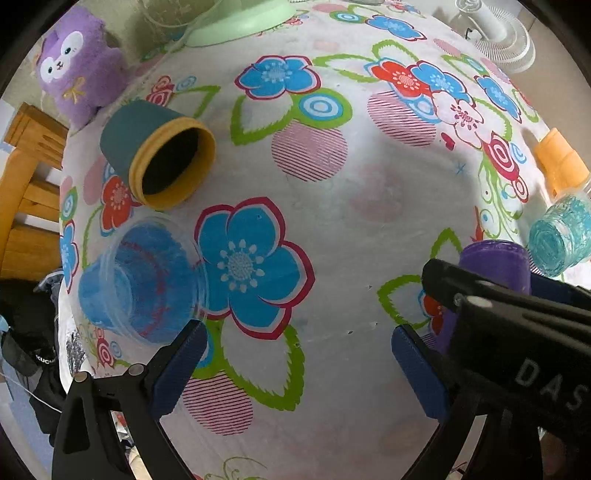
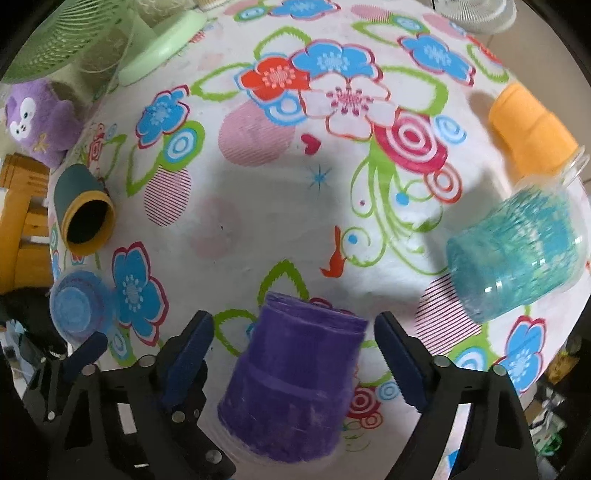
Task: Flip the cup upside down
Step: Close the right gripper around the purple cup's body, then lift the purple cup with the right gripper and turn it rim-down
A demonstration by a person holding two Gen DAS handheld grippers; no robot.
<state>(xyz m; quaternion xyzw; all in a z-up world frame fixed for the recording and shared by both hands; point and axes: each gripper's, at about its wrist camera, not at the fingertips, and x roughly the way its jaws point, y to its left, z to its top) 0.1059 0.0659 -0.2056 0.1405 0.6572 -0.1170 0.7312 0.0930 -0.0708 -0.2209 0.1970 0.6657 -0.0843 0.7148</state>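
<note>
A purple cup stands between the open jaws of my right gripper, with gaps on both sides; its narrower end points away from the camera. It also shows in the left wrist view, behind my right gripper's black body. My left gripper is open and empty above the flowered tablecloth. A blue cup lies beside its left finger. A teal-and-yellow cup lies on its side, mouth toward the camera.
A glittery teal cup and an orange cup lie at the right. A purple plush toy, a green fan base and a white fan sit at the far side. A wooden chair stands left of the table.
</note>
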